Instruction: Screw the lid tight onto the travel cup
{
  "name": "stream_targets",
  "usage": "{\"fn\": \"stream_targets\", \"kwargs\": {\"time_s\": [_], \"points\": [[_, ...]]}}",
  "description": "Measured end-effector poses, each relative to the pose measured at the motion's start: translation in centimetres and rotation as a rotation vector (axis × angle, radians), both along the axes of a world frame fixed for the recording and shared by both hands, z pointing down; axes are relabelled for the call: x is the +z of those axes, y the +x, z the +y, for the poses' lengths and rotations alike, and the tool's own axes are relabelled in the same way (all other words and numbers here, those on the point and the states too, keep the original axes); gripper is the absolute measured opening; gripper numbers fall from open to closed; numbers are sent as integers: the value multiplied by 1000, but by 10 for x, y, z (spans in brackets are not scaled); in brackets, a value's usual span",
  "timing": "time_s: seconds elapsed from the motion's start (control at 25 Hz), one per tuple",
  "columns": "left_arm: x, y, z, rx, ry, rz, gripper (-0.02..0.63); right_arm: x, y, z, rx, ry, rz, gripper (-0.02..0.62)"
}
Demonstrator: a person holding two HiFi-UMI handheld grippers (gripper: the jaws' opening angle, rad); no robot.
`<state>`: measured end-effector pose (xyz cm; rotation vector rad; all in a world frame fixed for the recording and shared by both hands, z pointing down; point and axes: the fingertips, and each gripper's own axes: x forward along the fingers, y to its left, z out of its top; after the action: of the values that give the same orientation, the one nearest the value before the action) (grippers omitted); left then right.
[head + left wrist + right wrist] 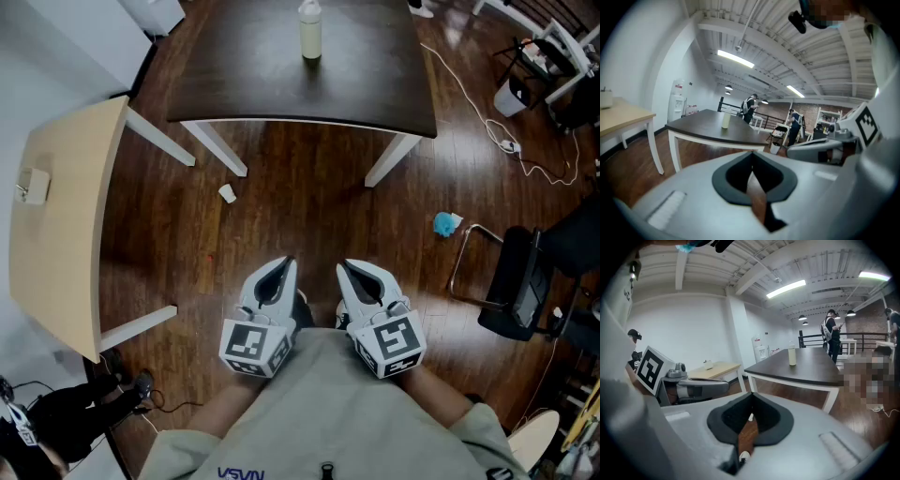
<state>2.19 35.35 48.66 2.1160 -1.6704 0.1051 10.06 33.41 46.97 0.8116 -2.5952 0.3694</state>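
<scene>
The travel cup [310,33] stands upright on the far half of the dark counter [234,84], about midway across it and alone on that surface. Its body is pale yellowish. A white lid [309,9] seems to sit on top, though from this distance I cannot tell whether it is screwed down or only resting there.

Both pairs of tongs are well apart from the cup, held low and close to the person's body over the wooden floor [300,206]. They lie side by side with their tips toward the counter. The left tongs [284,265] are closed tip to tip with nothing between them. The right tongs [345,268] are likewise pressed together and empty.

A white scrap [227,193] lies on the floor near the counter's left front leg. To the left is a pale wooden table [66,216] with a small box [36,186] on it. On the right, a blue object [446,223] lies on the floor just beside a black chair [511,281]. A white cable [469,94] trails past the counter's right edge.
</scene>
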Motion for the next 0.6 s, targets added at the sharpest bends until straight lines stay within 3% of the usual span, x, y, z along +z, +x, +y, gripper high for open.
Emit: {"fn": "stream_targets", "kwargs": {"time_s": [0.44, 0.6], "points": [[-22, -106, -51, 15, 66, 23, 2, -23, -102, -49, 42, 60, 12, -2], [-23, -122, -63, 14, 79, 25, 2, -28, -116, -62, 47, 83, 14, -2]]}}
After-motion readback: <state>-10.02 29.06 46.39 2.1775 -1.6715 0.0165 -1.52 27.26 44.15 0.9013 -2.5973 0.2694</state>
